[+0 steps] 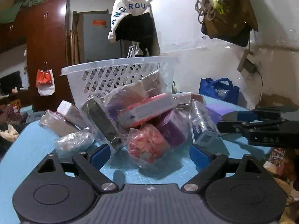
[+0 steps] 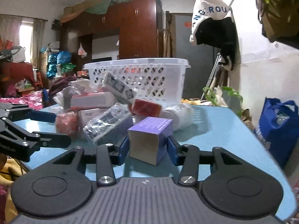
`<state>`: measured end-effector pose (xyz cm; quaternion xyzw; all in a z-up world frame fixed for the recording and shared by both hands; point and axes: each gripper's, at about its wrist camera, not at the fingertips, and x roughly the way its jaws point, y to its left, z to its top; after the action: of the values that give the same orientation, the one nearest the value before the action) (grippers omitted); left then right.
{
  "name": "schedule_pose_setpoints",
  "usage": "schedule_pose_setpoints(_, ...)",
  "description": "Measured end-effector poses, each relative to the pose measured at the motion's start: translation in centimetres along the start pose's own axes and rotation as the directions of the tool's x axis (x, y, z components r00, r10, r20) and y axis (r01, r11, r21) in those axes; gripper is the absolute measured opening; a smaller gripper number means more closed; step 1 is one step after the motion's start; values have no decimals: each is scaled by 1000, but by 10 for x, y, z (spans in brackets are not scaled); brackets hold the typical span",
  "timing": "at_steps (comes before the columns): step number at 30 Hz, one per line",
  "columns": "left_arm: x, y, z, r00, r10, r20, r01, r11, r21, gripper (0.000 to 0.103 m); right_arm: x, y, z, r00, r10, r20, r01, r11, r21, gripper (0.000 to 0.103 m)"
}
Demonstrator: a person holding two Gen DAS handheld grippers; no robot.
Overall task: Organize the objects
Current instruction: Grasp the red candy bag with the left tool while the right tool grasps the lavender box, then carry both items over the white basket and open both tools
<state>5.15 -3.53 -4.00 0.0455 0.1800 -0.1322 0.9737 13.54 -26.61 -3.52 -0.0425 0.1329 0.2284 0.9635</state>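
A light-blue gridded table top (image 1: 22, 145) is seen in both wrist views, with a heap of small packaged goods piled at its middle. At the left of the heap in the left wrist view, a grey-brown box in clear wrap (image 1: 54, 124) lies beside a crumpled clear plastic bag (image 1: 74, 141). Further right, a red-and-grey flat box in film (image 1: 147, 110) rests on top of the heap, and a clear bag of red-pink contents (image 1: 147, 145) sits at its front. Behind the heap a white perforated plastic basket (image 1: 119, 74) stands on the table.

The left gripper (image 1: 149, 154) is held wide, its blue pads on either side of the red-pink bag but apart from it; nothing is gripped.

In the right wrist view, a purple cardboard box with a plain brown end face (image 2: 149, 140) stands on the table just right of the heap. The right gripper (image 2: 148, 148) is narrowed around it: the left pad appears to touch the box's side, while whether the right pad presses on it cannot be told. At the far right, a dark-blue fabric bag (image 2: 280, 128) stands beyond the table edge.
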Motion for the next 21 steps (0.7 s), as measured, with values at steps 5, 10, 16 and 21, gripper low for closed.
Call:
schedule_pose_setpoints(5, 6, -2, 0, 1000, 27, -7, -27, 1000, -1, 59, 0, 1, 3, 1000, 11, 2, -11, 1000, -1, 48)
schedule_pose_setpoints(10, 1, 3, -4, 1000, 20, 21, -20, 1000, -14, 52, 2, -2, 4, 1000, 11, 4, -11, 1000, 12, 48)
schedule_pose_setpoints(16, -22, 17, -2, 995, 38, 90, -35, 999, -38, 52, -8, -13, 10, 999, -16, 34, 14, 999, 41, 47)
schedule_pose_setpoints(21, -39, 33, 4, 986, 51, 158, -39, 996, -79, 52, -15, -15, 17, 997, -17, 71, 13, 998, 55, 47)
